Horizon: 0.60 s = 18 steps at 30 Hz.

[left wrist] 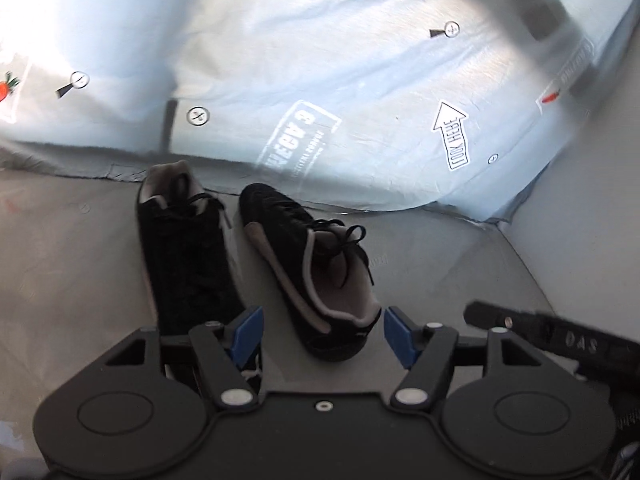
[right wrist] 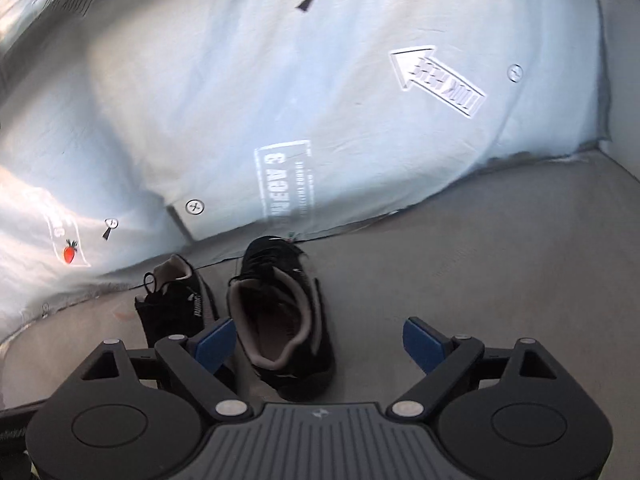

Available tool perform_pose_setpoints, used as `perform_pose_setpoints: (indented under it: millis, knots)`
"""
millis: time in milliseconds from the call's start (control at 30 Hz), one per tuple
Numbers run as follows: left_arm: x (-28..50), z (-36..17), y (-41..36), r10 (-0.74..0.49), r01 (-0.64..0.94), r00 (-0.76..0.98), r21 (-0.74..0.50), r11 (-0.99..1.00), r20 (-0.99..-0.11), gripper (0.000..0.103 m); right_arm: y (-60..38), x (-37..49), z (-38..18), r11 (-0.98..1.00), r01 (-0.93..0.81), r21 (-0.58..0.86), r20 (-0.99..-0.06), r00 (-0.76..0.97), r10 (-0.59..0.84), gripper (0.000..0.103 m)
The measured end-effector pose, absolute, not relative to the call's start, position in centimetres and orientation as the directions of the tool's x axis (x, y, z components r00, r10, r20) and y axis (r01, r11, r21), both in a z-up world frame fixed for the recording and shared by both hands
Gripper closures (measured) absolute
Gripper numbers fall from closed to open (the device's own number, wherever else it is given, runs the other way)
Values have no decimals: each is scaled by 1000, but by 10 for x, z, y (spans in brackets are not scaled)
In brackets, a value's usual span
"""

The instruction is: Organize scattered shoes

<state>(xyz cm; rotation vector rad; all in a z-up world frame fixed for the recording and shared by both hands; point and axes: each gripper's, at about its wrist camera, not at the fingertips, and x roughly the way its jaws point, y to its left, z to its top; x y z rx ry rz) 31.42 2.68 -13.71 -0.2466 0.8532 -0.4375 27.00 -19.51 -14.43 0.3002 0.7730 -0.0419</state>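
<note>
Open floor [right wrist: 480, 264] right of the shoes [right wrist: 280, 320]; sheet [right wrist: 240, 100] blocks behind.

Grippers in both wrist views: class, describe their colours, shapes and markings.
Left gripper: black linkage arms, blue flat fingers, two round black discs, silver pivot pins, smooth black plate. Right gripper: same build and blue fingers, but its centre plate is grey and ribbed. No sleeves or cables visible.

Black shoes [left wrist: 312, 264] with grey trim; pale blue sheet [left wrist: 320, 60] printed with arrows.
</note>
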Motion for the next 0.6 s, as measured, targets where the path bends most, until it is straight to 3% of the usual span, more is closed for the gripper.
perform_pose_setpoints:
  millis: [167, 300, 433, 500, 533, 567, 600]
  knots:
    - [359, -167, -17, -375, 234, 529, -294, 927, -761, 43, -221, 251, -160, 928, 212, 306, -698, 713, 67, 12]
    - [385, -187, -35, -227, 152, 570, -170, 974, -789, 46, -233, 256, -164, 915, 210, 345, -680, 728, 89, 12]
    - [413, -206, -45, -199, 105, 549, -169, 980, -812, 46, -239, 263, -167, 920, 198, 339, -670, 737, 88, 12]
    - [423, -213, -49, -168, 75, 553, -152, 986, -816, 53, -242, 266, -169, 920, 192, 340, -668, 738, 93, 12]
    - [424, -214, -51, -144, 63, 571, -132, 989, -808, 64, -243, 266, -170, 922, 190, 338, -671, 736, 94, 12]
    - [425, -215, -53, -119, 48, 587, -112, 993, -801, 85, -243, 266, -171, 922, 189, 337, -672, 735, 95, 12]
    - [426, -214, -52, -103, 30, 595, -106, 994, -797, 86, -244, 267, -173, 923, 190, 336, -675, 732, 94, 12]
